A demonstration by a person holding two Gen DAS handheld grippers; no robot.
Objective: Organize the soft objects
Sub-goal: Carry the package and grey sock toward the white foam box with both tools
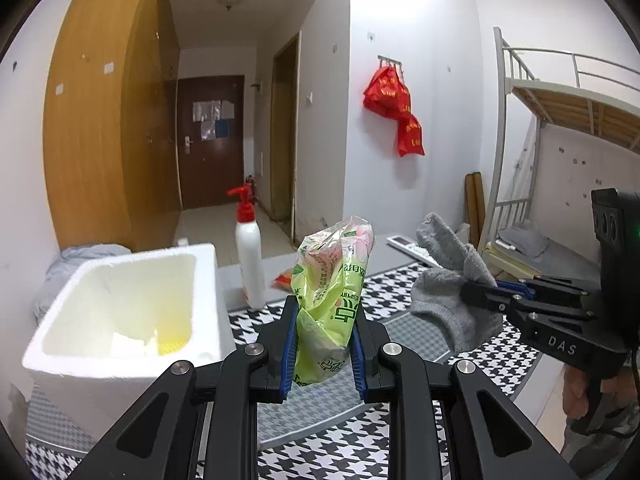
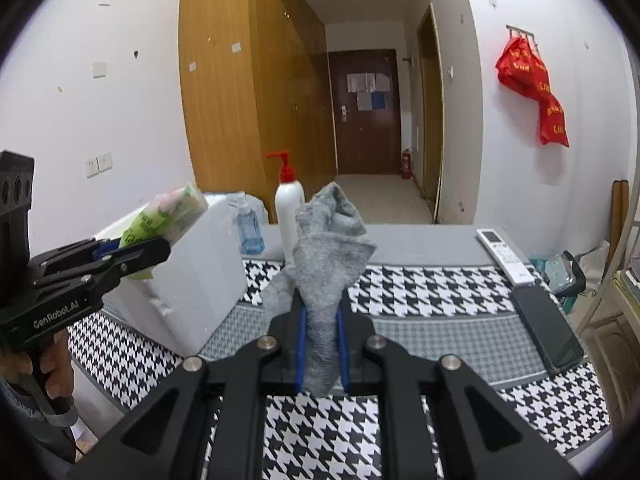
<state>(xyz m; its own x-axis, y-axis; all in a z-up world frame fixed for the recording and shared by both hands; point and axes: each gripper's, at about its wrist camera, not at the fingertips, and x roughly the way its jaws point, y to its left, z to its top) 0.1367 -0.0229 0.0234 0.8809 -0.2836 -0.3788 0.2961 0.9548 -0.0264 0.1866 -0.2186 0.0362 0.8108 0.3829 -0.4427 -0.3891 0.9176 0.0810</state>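
Grey sock (image 2: 328, 256) droops from the clamped right gripper (image 2: 320, 344); the left gripper (image 1: 324, 344) pinches a slick tissue pack (image 1: 332, 280), which may slip short of the foam box (image 1: 120, 300).

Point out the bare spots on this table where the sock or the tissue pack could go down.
Freest: the houndstooth mat between the white foam box and the black phone. The foam box's inside is mostly bare too. Crowded: the back edge with the pump bottle and blue bottle, and the right side with remote and phone.
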